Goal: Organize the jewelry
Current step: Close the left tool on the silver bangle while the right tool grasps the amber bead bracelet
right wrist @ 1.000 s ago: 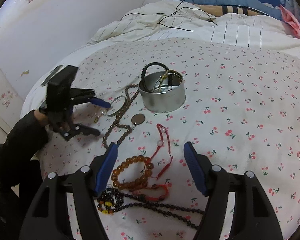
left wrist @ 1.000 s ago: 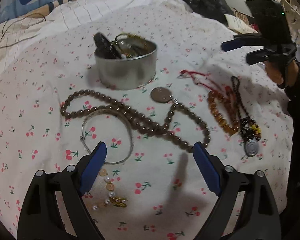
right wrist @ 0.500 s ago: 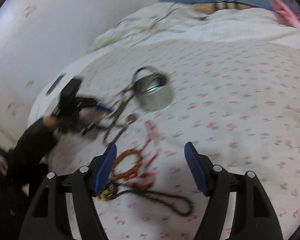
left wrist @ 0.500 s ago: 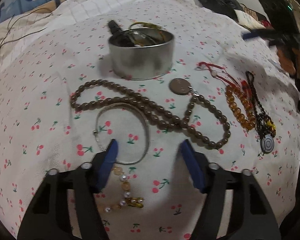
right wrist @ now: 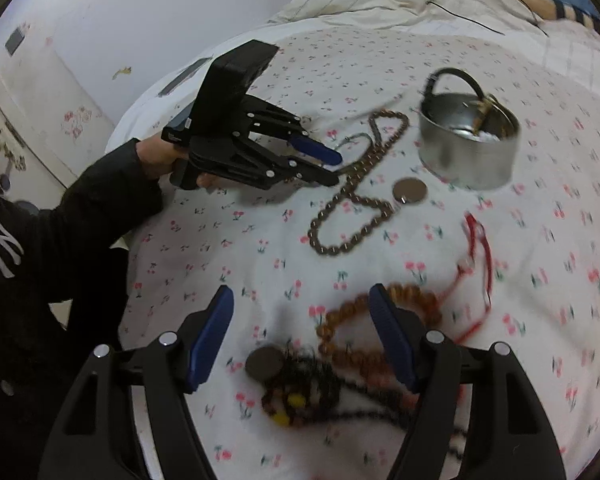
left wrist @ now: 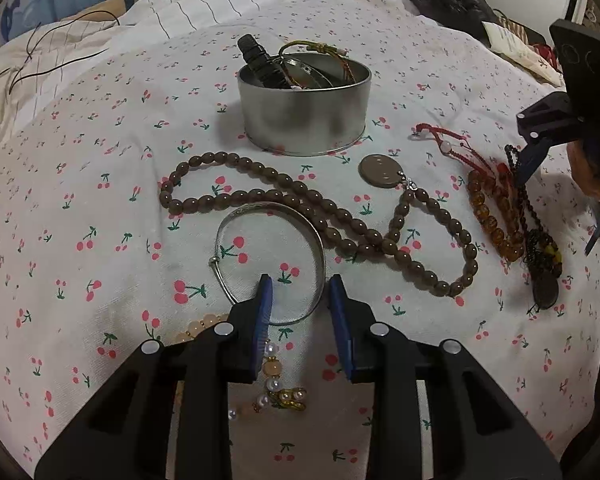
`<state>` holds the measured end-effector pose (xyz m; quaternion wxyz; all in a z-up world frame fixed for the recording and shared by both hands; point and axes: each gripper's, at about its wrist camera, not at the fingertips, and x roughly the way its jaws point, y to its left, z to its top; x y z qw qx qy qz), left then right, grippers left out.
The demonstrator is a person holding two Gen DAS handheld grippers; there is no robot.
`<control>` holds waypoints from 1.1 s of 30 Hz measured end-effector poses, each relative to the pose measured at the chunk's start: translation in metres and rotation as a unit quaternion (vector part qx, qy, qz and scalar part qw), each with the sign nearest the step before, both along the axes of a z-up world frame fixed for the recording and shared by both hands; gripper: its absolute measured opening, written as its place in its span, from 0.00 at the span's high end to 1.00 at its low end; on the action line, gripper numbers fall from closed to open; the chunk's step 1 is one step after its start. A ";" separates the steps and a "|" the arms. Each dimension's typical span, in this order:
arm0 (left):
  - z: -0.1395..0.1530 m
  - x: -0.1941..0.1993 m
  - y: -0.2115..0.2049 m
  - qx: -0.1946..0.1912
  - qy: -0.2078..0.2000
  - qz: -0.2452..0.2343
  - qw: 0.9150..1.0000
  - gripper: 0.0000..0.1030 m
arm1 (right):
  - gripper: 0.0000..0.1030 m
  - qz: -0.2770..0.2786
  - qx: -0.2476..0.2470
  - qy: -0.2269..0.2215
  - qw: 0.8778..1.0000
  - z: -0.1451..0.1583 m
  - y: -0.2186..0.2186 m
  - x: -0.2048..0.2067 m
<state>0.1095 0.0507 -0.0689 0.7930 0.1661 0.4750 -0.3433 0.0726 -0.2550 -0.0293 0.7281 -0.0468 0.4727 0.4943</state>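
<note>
A silver bangle (left wrist: pixel 321 248) lies on the cherry-print sheet (left wrist: pixel 80 200). My left gripper (left wrist: pixel 301 286) points down at it. Its jaws are closing with the bangle's near rim between them, and the pads are not pressing on it. It also shows in the right wrist view as the left gripper (right wrist: pixel 332 166). My right gripper (right wrist: pixel 300 292) hovers open and empty over an amber bead bracelet (right wrist: pixel 340 320) and a black bead necklace (right wrist: pixel 300 384). A round tin (left wrist: pixel 304 120) holding several pieces stands behind a brown bead necklace (left wrist: pixel 340 232).
A pearl bracelet (left wrist: pixel 272 364) lies under my left gripper. A red cord bracelet (left wrist: pixel 456 144) sits right of the tin. A striped duvet (left wrist: pixel 180 4) with a black cable is at the back. The bed edge and a wall (right wrist: pixel 100 20) are to the left, beside a person's sleeve (right wrist: pixel 80 220).
The left jaws have narrowed from wide apart and moved forward over the bangle's near rim. The right gripper has swung and dropped closer to the amber and black beads.
</note>
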 end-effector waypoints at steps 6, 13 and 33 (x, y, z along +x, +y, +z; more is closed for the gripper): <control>0.001 -0.002 -0.002 0.004 -0.006 0.000 1.000 0.71 | 0.34 0.058 -0.061 -0.029 0.996 -0.005 0.020 0.013; 0.000 -0.006 -0.008 0.021 -0.013 -0.013 1.000 0.66 | 0.34 0.109 -0.114 -0.010 0.987 -0.025 0.019 0.021; 0.000 -0.009 -0.013 0.018 0.002 -0.013 1.000 0.95 | 0.34 0.086 -0.124 -0.044 0.988 -0.025 0.003 0.044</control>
